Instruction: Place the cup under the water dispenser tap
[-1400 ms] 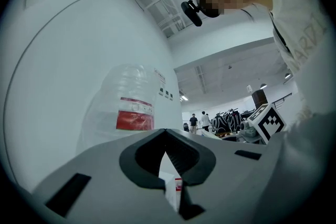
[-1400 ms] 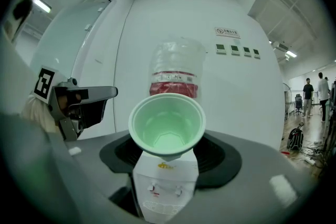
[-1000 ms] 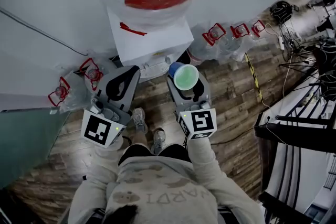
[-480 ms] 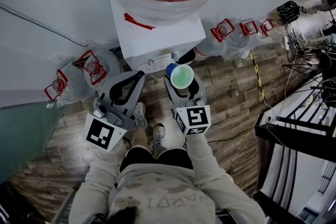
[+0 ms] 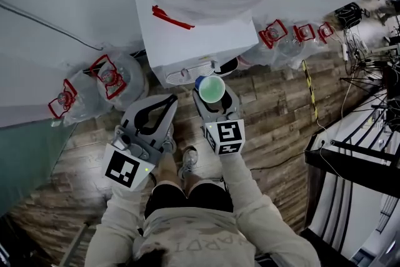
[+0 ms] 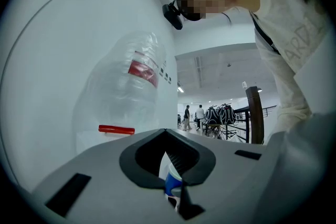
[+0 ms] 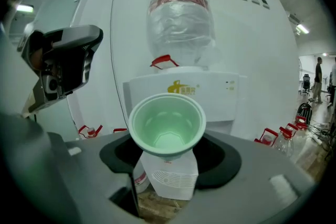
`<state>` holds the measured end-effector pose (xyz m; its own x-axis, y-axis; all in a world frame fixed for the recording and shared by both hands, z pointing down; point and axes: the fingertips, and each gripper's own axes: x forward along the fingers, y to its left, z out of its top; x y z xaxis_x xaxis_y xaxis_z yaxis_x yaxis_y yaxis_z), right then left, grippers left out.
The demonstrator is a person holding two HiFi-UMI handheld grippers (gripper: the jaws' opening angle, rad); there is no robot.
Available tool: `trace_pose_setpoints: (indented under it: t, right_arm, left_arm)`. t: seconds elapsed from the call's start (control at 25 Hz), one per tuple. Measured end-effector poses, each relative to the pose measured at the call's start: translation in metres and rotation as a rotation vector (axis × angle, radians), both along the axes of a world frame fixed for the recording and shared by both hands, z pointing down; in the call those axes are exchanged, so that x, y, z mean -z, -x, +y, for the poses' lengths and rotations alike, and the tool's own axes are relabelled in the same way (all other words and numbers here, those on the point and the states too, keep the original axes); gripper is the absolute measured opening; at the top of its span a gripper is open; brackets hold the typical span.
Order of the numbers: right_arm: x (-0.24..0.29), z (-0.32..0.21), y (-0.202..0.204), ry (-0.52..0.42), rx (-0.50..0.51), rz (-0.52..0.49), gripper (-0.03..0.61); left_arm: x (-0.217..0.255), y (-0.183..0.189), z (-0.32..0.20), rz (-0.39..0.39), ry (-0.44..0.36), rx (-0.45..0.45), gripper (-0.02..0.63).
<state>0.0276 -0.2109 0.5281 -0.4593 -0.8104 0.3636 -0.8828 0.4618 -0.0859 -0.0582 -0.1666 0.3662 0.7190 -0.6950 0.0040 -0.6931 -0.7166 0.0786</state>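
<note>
cup: had come down, closer to dispenser front
right gripper: clamped on cup
left gripper: closed, empty, alongside
task: cup was not yet under the tap

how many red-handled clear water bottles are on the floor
5 clear plastic bottles with red handles: two left of the white water dispenser, three right of it. Others may be hidden behind it.

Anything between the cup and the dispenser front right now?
Nothing. The right gripper view shows the cup facing the water dispenser with no object between them, and the head view agrees.
</note>
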Motion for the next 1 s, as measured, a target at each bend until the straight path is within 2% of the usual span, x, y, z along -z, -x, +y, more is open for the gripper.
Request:
trace_pose_setpoints:
  t: [0.6,1.0]
  right_arm:
    - [-0.104,-0.021,-0.003,0.070,0.001,0.053,0.299]
    - [-0.167,-0.033,-0.012,0.115,-0.034,0.071,0.299]
  left_arm:
    - [-0.068,-0.001,-0.002,-0.011,0.035,-0.005,0.005]
    - [-0.113,-0.001,0.001,-0.018,0.059,-0.009,0.005]
